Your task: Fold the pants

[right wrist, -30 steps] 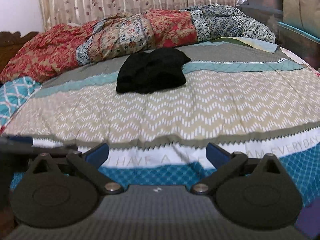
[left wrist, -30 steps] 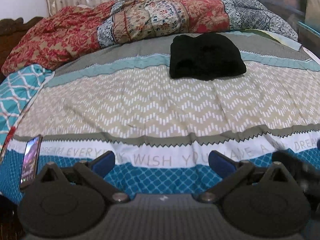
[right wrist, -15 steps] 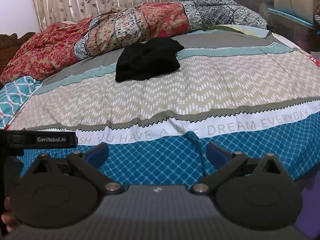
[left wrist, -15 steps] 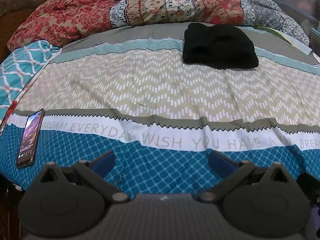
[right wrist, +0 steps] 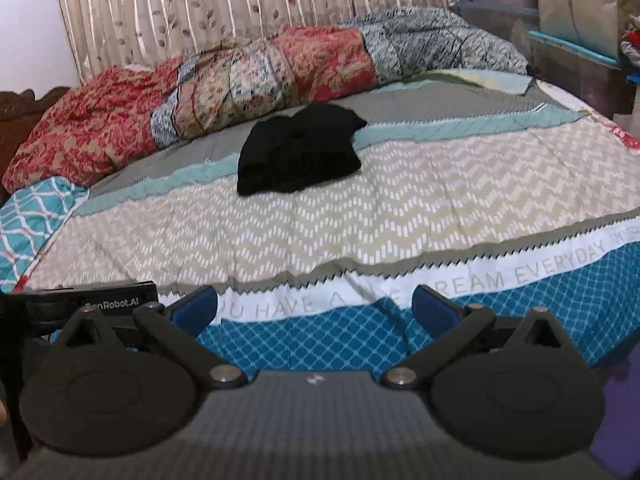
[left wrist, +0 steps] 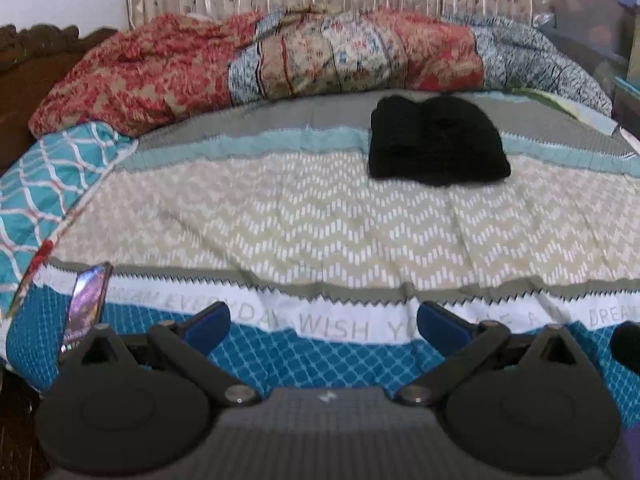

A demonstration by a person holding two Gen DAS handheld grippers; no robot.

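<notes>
Pants point(left wrist: 436, 142) lay folded far across the bed point(left wrist: 320, 216), long axis sideways, bare bedspread between; my hand-held grippers point(left wrist: 324, 326) point(right wrist: 314, 306) both gaped, holding nothing.

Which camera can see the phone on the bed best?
The left wrist view. There the phone lies at the bed's near left edge, on the patterned bedspread, its lit screen showing, just beyond the open left tongs. The right wrist view does not show the phone at all.
</notes>
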